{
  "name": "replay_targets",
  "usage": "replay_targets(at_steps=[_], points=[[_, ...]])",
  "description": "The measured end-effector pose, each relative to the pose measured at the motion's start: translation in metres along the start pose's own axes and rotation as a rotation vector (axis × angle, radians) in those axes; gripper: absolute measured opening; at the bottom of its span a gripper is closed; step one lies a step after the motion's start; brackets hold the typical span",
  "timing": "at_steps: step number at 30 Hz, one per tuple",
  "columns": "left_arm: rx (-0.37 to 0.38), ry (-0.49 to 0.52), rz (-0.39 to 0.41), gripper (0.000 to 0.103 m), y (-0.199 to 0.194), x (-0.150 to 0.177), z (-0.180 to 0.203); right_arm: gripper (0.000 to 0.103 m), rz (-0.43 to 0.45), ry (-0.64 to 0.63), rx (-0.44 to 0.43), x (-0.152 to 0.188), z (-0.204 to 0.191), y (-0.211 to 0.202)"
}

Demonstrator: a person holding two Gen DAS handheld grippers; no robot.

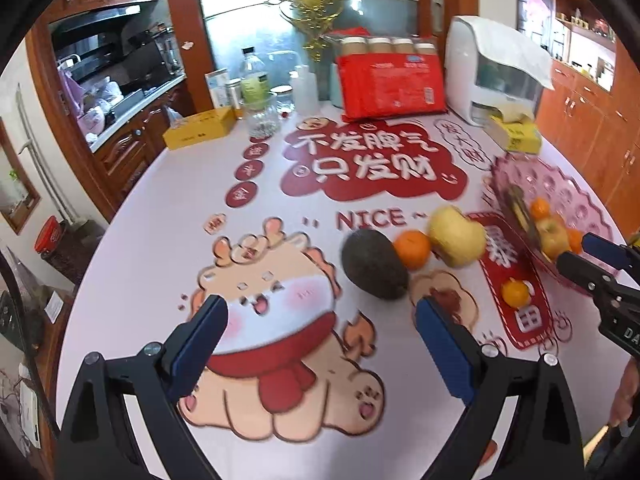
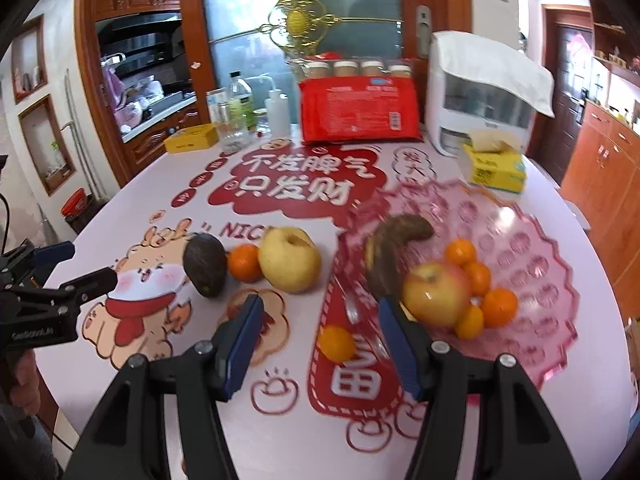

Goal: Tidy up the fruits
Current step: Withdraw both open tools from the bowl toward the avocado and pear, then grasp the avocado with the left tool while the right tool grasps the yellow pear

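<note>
Two grippers in view, both with jaws spread wide and nothing between the pads. Left gripper (image 1: 320, 316) hovers above the cartoon print on the table (image 2: 192, 432); seen from the right wrist camera it sits at 9 o'clock, apart from the fruit. Right gripper (image 2: 320, 316) hangs above the table edge of the pink tray (image 2: 552, 280), its right finger in front of the tray's near rim; whether it touches, cannot tell.

Loose fruit on the table, left to right in the right wrist view:
- avocado (image 2: 205, 265), dark, tilted, at 10 o'clock from the right gripper.
- orange (image 2: 245, 263), touching or just beside the avocado, wedged between it and the pear.
- pear (image 2: 289, 259), yellow, stem dimple up, at 11 o'clock from the right gripper.
- small mandarin (image 2: 337, 343), alone, between the right gripper's fingers in the picture and just short of the tray rim.

In the tray, 1 to 3 o'clock from the right gripper:
- browned banana (image 2: 394, 242), curved, lying along the left side.
- red-yellow apple (image 2: 436, 294), just beside the banana's near end.
- cluster of mandarins (image 2: 478, 280) pressed against the apple's right side; exact count unclear from blur.

Far edge, 12 o'clock: yellow box (image 2: 191, 139), clear bottles (image 2: 240, 108), red package (image 2: 358, 110), white appliance (image 2: 480, 92), yellow tissue box (image 2: 496, 168).
</note>
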State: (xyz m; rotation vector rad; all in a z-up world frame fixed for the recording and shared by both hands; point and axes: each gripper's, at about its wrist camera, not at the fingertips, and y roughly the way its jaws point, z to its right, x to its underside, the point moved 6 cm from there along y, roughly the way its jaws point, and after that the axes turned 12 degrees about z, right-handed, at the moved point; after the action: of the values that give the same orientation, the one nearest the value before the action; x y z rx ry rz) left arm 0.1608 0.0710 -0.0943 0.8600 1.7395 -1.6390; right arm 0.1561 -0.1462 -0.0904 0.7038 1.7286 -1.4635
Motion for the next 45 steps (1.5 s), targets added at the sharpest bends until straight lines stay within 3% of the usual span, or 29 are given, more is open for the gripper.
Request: replay_targets(at_steps=[5, 12, 19, 33, 40, 45], points=[[0.027, -0.048, -0.046, 0.094, 0.031, -0.012, -0.007, 0.06, -0.024, 0.004, -0.047, -0.02, -0.013, 0.026], [0.074, -0.144, -0.176, 0.094, 0.097, -0.003, 0.0, 0.06, -0.058, 0.009, -0.083, -0.022, -0.032, 0.072], [0.105, -0.27, -0.232, 0.095, 0.139, 0.006, 0.0, 0.06, -0.058, -0.144, -0.033, -0.004, -0.051, 0.107], [0.137, -0.265, -0.233, 0.094, 0.146, 0.005, 0.008, 0.061, -0.01, -0.598, 0.193, 0.025, -0.069, 0.14], [0.167, -0.283, -0.244, 0.094, 0.146, 0.009, 0.009, 0.066, 0.001, -0.58, 0.179, 0.02, -0.061, 0.151], [0.175, -0.247, -0.254, 0.093, 0.142, 0.013, 0.015, 0.062, 0.006, -0.545, 0.154, 0.019, -0.057, 0.148]])
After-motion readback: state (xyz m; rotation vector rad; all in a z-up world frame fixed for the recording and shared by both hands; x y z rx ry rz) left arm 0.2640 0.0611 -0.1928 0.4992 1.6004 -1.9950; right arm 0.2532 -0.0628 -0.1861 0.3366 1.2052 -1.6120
